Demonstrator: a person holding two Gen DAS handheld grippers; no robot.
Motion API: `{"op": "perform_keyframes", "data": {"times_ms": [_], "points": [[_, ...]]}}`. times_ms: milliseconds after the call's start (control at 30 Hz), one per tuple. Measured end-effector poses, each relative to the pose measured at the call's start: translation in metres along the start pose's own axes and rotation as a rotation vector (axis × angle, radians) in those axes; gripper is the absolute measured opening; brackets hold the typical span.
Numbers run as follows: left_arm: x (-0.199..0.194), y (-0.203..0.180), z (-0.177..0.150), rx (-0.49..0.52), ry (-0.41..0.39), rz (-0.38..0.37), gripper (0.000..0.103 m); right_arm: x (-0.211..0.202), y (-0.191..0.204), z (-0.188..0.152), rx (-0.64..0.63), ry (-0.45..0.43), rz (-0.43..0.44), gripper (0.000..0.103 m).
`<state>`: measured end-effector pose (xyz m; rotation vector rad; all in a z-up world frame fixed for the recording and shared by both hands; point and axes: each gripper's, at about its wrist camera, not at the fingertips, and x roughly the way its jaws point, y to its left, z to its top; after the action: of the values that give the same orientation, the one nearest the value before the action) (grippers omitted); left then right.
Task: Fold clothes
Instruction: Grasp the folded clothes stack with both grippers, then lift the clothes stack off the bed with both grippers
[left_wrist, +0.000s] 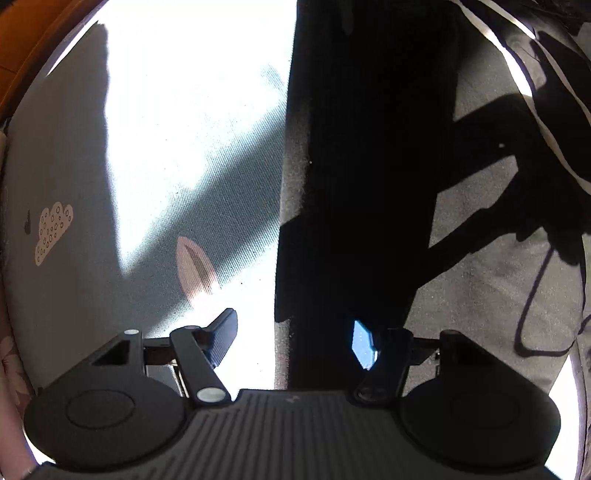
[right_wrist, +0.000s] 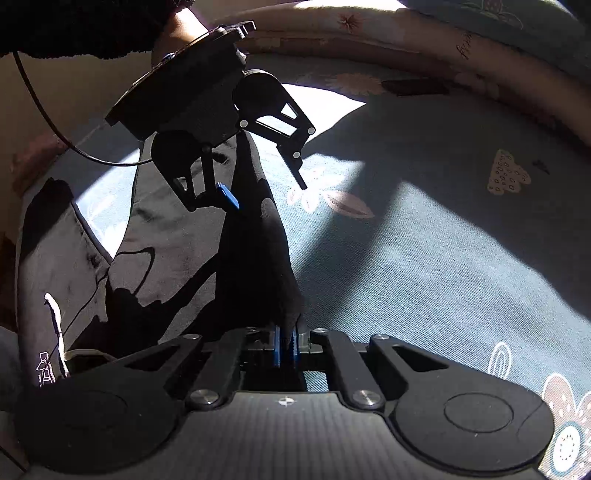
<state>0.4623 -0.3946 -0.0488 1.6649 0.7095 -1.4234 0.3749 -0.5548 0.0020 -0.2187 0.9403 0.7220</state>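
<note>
Right gripper (right_wrist: 286, 341) pinched on dark garment (right_wrist: 255, 236) edge, lifting fold off patterned sheet (right_wrist: 443, 258): you hold it taut for folding. Left gripper (right_wrist: 264, 194) jaws apart, straddling same raised fold, pads not yet pressing; likely second grip point.

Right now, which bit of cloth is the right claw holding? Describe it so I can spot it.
Start from the blue flowered sheet that covers the bed. On its left lies a dark garment, partly in sun. One ridge of it rises off the sheet as a black strip into the shut right claw; the rest lies flat.
</note>
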Motion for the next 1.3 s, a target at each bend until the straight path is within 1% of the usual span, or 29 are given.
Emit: {"op": "perform_keyframes", "data": {"times_ms": [33, 100, 133, 167, 200, 233, 367, 533, 767, 900, 1067, 1167, 1300], "points": [[0.000, -0.002, -0.002, 0.018, 0.008, -0.022, 0.061, -0.002, 0.004, 0.001, -0.025, 0.001, -0.006, 0.007], [0.000, -0.006, -0.005, 0.052, 0.026, -0.060, 0.050, -0.005, 0.013, 0.002, -0.072, 0.003, -0.016, 0.007], [0.001, -0.009, -0.006, 0.066, 0.037, -0.068, 0.034, -0.007, 0.016, 0.002, -0.087, 0.003, -0.016, 0.007], [0.002, -0.013, -0.007, 0.079, 0.049, -0.077, 0.014, -0.009, 0.018, 0.002, -0.092, 0.003, -0.016, 0.007], [0.002, -0.015, -0.009, 0.086, 0.057, -0.083, 0.007, -0.010, 0.019, 0.003, -0.097, 0.003, -0.017, 0.007], [0.001, -0.016, -0.010, 0.081, 0.057, -0.085, 0.003, -0.011, 0.021, 0.003, -0.102, 0.004, -0.017, 0.007], [-0.010, -0.022, -0.015, 0.025, 0.036, -0.063, 0.002, -0.015, 0.026, 0.002, -0.114, 0.005, -0.034, 0.007], [-0.031, -0.036, -0.020, -0.041, 0.019, -0.053, 0.002, -0.022, 0.037, 0.003, -0.124, 0.005, -0.055, 0.007], [-0.068, -0.079, -0.025, -0.074, -0.006, -0.061, 0.001, -0.036, 0.072, -0.001, -0.198, 0.017, -0.060, 0.007], [-0.092, -0.116, -0.026, -0.084, -0.017, -0.093, 0.001, -0.043, 0.096, -0.006, -0.239, 0.026, -0.051, 0.007], [-0.113, -0.157, -0.027, -0.080, -0.032, -0.138, 0.001, -0.050, 0.128, -0.015, -0.295, 0.051, -0.032, 0.007], [-0.119, -0.175, -0.018, -0.072, -0.042, -0.176, 0.001, -0.054, 0.150, -0.022, -0.352, 0.075, -0.032, 0.007], [-0.121, -0.188, 0.000, -0.038, -0.051, -0.232, 0.001, -0.060, 0.174, -0.033, -0.407, 0.103, -0.031, 0.007]]}}
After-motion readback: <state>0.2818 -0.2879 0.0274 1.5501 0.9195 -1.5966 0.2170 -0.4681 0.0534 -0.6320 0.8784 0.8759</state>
